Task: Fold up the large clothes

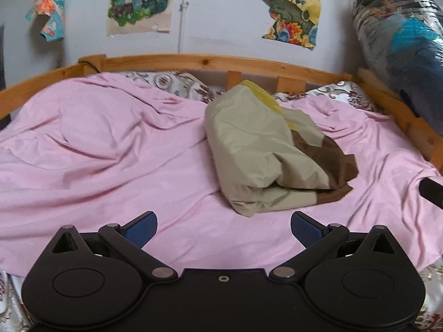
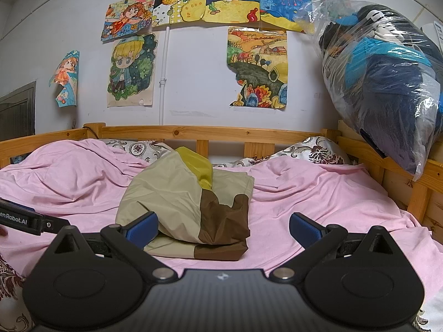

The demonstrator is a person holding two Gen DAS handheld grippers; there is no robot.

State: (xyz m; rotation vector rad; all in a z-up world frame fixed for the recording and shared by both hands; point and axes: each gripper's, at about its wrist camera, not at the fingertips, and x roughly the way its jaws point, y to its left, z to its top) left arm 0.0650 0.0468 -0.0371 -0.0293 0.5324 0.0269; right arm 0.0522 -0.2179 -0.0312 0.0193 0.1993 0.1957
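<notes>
1. the left gripper (image 1: 223,228) was spread wide, holding nothing, above the pink sheet (image 1: 97,152).
2. the right gripper (image 2: 223,228) was likewise spread wide and held nothing.
3. the garment (image 1: 260,149), beige with brown and yellow panels, lay folded in a bundle on the sheet, ahead of both grippers and apart from them.
4. a wooden rail (image 2: 221,134) ran behind the bed; a plastic bag (image 2: 387,83) of clothes sat at the right.

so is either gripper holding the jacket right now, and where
Nothing is held. The left gripper and right gripper are both open, and the folded jacket lies on the pink sheet untouched.
</notes>
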